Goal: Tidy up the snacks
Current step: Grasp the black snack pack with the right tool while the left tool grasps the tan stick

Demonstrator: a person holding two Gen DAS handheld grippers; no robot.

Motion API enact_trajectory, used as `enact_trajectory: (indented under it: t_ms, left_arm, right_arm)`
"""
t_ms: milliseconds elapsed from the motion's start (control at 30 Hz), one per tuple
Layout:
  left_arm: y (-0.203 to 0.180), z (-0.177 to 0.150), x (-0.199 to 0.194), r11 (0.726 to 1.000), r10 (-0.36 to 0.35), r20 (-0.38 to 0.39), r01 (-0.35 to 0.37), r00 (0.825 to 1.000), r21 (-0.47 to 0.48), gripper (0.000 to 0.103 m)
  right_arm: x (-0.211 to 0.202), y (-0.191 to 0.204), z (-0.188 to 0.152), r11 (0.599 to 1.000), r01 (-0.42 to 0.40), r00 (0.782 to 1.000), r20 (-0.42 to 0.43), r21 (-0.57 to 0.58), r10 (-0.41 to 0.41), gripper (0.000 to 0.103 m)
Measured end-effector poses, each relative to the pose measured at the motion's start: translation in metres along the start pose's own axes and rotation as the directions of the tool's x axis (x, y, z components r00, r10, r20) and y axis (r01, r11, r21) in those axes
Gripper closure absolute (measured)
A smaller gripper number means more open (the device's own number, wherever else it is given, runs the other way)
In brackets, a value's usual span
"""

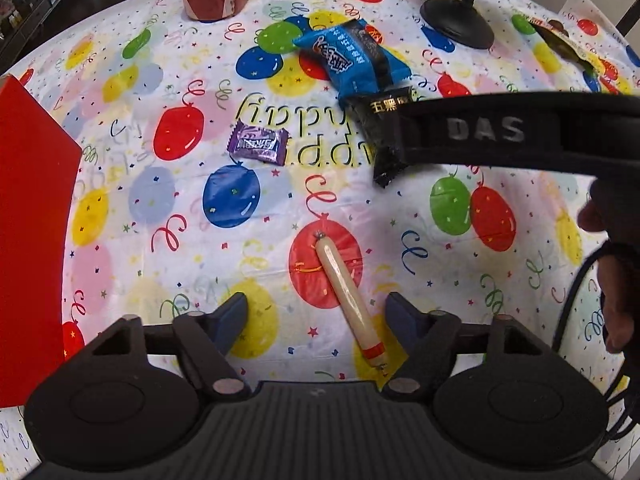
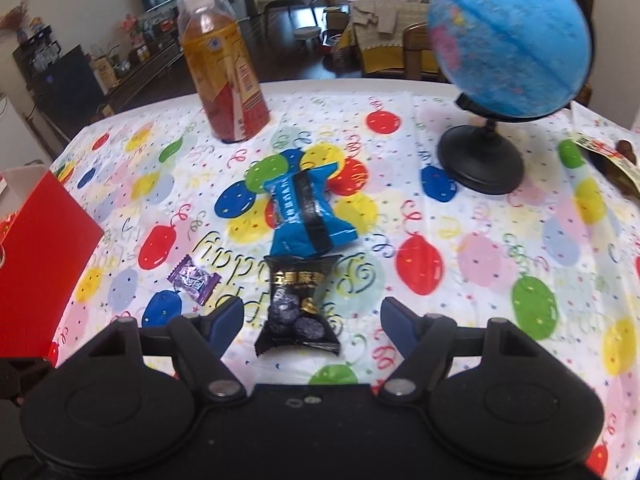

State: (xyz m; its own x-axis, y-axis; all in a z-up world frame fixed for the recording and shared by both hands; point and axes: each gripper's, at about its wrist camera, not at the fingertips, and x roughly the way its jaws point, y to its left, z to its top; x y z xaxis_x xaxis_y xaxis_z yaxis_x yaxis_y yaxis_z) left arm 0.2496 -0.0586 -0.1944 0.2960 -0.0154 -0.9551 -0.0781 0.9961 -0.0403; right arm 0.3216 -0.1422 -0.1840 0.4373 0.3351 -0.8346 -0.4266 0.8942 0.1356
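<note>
In the left wrist view a pale sausage stick with a red band lies on the balloon tablecloth between the fingers of my left gripper. It sits nearer the right finger, the pads clear of it, and the gripper is open. In the right wrist view my right gripper is open and straddles a black snack packet without touching it. Beyond it lie a blue packet and a purple candy. The left view shows the same black packet, partly hidden by the right tool's black housing.
A red box stands at the left edge. At the back are a drink bottle and a blue globe on a black stand. Another snack packet lies far right. A person's hand holds the right tool.
</note>
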Motion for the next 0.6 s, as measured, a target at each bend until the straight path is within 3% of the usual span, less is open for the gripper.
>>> enact_trajectory:
  t_ms: [133, 333, 500, 600]
  left_arm:
    - [-0.002, 0.000, 0.004, 1.000, 0.008, -0.009, -0.008, 1.000, -0.001, 0.038]
    - [-0.010, -0.002, 0.005, 0.998, 0.022, 0.008, -0.022, 1.000, 0.054, 0.041]
    - [-0.012, -0.003, 0.002, 0.997, 0.012, 0.023, -0.014, 1.000, 0.074, 0.061]
    - [-0.006, -0.002, 0.000, 0.998, 0.002, 0.026, -0.004, 1.000, 0.065, 0.070]
  right_arm:
    - [0.014, 0.006, 0.002, 1.000, -0.004, 1.000, -0.022, -0.027, 0.004, 0.035]
    - [0.027, 0.013, 0.003, 0.999, -0.005, 0.999, -0.037, -0.054, 0.003, 0.046]
    - [0.034, 0.015, 0.000, 0.998, 0.003, 0.999, -0.045, -0.064, -0.006, 0.062]
    - [0.032, 0.016, -0.003, 0.998, 0.001, 0.999, -0.037, -0.067, -0.003, 0.065]
